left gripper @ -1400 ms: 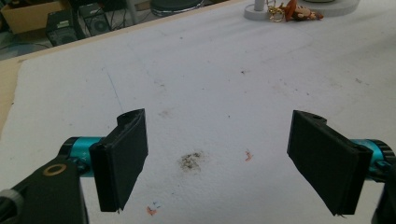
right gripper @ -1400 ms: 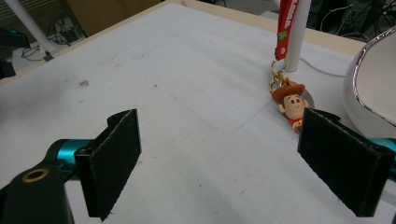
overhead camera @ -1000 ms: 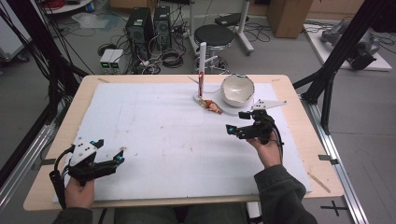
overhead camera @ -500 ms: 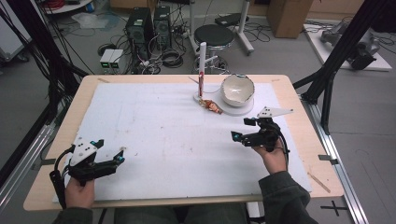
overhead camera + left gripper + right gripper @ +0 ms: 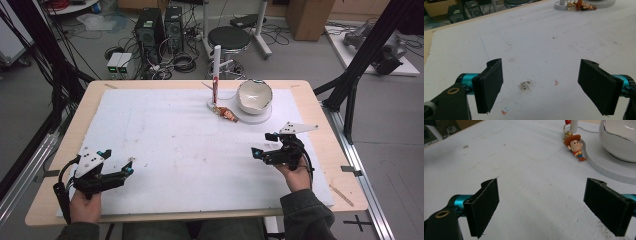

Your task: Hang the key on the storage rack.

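Note:
A small cowboy figure keychain (image 5: 226,113) (image 5: 575,146) (image 5: 584,5) lies on the white mat beside a white post (image 5: 215,75) on a round base. A glossy white bowl (image 5: 254,96) (image 5: 620,138) stands on a round white plate (image 5: 255,116) just right of the keychain. My right gripper (image 5: 264,144) (image 5: 544,205) hovers open over the mat, well in front of the bowl, with nothing between its jaws. At the front left my left gripper (image 5: 116,162) (image 5: 541,87) is open over bare mat, jaws wide apart.
The white mat (image 5: 170,145) covers most of the wooden table (image 5: 75,130). Behind the table are a black stool (image 5: 229,37), computer cases (image 5: 155,25) and cables on the floor. Black frame legs (image 5: 357,65) stand at the right.
My right gripper has drawn back toward the front edge and a little right, away from the keychain and bowl. The left gripper has stayed put.

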